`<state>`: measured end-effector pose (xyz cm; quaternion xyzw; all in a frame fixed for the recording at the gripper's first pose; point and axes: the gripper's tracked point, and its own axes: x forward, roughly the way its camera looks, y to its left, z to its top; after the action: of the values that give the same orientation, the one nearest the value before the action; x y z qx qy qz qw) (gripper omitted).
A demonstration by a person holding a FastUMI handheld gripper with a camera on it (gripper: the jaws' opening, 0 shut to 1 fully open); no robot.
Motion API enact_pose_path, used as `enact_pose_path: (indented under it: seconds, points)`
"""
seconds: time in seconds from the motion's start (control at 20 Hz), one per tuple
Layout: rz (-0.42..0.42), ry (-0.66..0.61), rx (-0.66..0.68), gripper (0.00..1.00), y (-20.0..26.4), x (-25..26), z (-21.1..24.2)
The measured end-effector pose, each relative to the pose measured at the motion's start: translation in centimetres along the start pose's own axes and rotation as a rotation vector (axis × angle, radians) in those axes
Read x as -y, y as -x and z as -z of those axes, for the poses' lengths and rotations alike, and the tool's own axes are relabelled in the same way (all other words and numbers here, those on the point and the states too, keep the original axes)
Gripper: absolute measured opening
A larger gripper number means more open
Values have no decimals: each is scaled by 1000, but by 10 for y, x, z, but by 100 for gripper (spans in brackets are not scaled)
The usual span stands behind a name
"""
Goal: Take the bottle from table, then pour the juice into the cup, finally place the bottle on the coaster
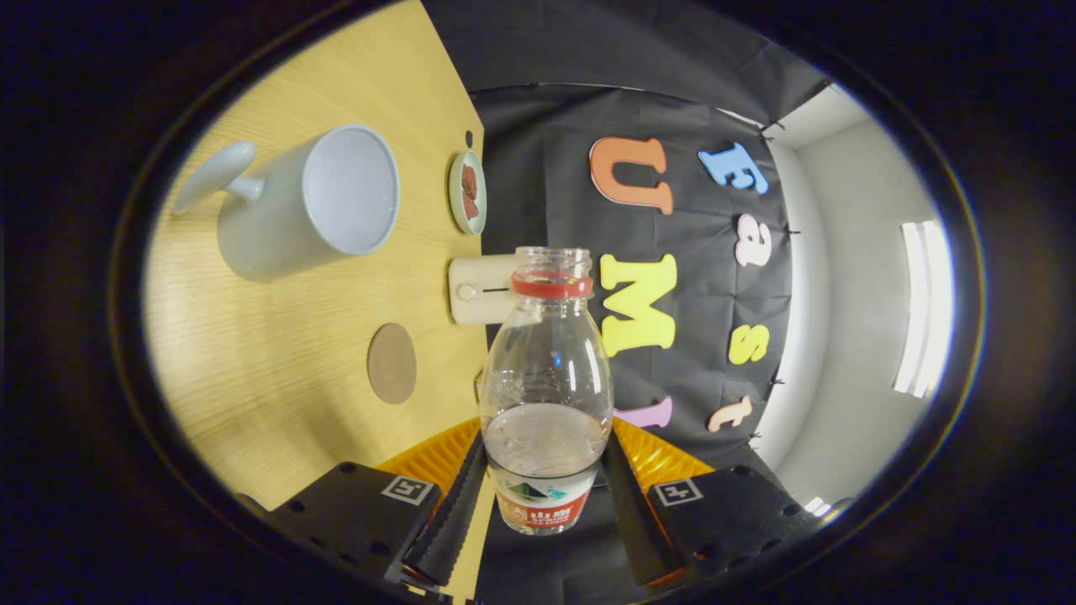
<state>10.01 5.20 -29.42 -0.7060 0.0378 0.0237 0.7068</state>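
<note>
Fingers (pixel 454 504) of the hand-held gripper (pixel 542 504) press on both sides of the bottle (pixel 546 386), clamping it at its label, clear of the surface (pixel 277 386). The bottle is uncapped, with a red ring at its neck and clear liquid low in its body. The view is rolled, so the wooden surface stands on its side. On it, the pale cup (pixel 311 197) sits well in from the far edge, its mouth facing the bottle. The round brown coaster (pixel 392 363) lies near that edge, apart from the cup. A small dish (pixel 467 192) and a cream box (pixel 479 290) sit at the edge.
</note>
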Motion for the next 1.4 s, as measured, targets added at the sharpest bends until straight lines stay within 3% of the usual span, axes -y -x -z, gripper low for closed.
enact_pose_path:
  seconds: [0.65, 1.4]
  points:
    - [33, 188, 37, 80, 2, 14, -14]
    - [61, 230, 45, 80, 4, 16, -15]
